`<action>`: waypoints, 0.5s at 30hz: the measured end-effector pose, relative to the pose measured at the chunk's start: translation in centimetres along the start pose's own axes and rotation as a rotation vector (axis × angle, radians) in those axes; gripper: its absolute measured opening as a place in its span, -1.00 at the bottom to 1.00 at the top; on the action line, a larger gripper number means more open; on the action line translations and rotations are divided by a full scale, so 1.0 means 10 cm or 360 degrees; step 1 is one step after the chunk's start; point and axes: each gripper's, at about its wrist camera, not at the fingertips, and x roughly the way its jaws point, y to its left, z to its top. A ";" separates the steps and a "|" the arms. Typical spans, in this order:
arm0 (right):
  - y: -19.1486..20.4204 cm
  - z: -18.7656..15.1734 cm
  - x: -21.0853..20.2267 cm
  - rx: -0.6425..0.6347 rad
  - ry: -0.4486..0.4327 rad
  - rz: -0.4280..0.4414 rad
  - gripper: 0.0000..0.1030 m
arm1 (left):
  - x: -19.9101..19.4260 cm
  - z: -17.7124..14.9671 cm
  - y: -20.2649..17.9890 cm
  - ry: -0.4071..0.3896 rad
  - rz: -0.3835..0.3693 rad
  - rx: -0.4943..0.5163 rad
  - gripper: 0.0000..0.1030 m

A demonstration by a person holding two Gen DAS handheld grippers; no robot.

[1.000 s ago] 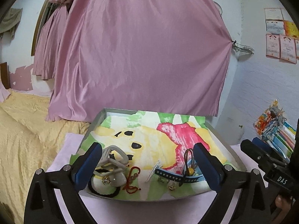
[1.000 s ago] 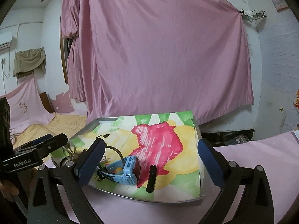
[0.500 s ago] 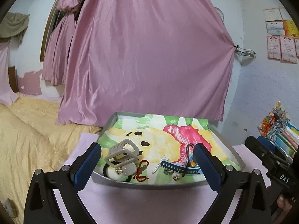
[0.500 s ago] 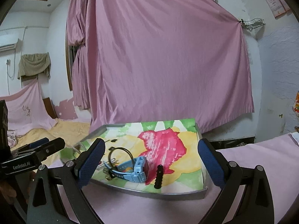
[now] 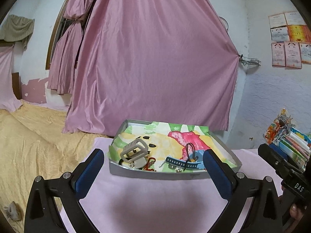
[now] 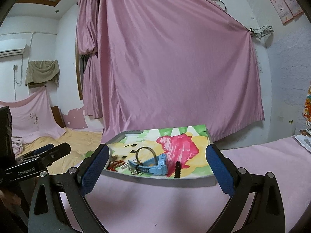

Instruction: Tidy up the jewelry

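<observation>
Both hand-held grippers, left (image 5: 153, 171) and right (image 6: 157, 169), I am holding wide open, empty; tray (image 5: 155, 172) lying just ahead, watch (image 6: 155, 164) nearer right.

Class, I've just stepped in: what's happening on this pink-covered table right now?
A person holds a hand-held gripper in each hand, both open and holding nothing: the left hand-held gripper and right hand-held gripper hover short of a grey tray lined with a colourful drawing. Inside lie a beige hair claw, a red cord, a blue watch and a black hair tie. Nothing is grasped yet.
</observation>
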 end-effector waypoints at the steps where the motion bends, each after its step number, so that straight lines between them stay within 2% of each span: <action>1: 0.02 -0.02 -0.03 -0.0005 -0.0003 0.0005 0.90 | -0.04 -0.01 0.00 -0.0005 0.0000 0.0003 0.99; 15: 0.34 -0.29 -0.58 -0.0064 -0.0040 0.0050 0.91 | -0.71 -0.33 0.14 -0.0121 0.0103 0.0024 0.99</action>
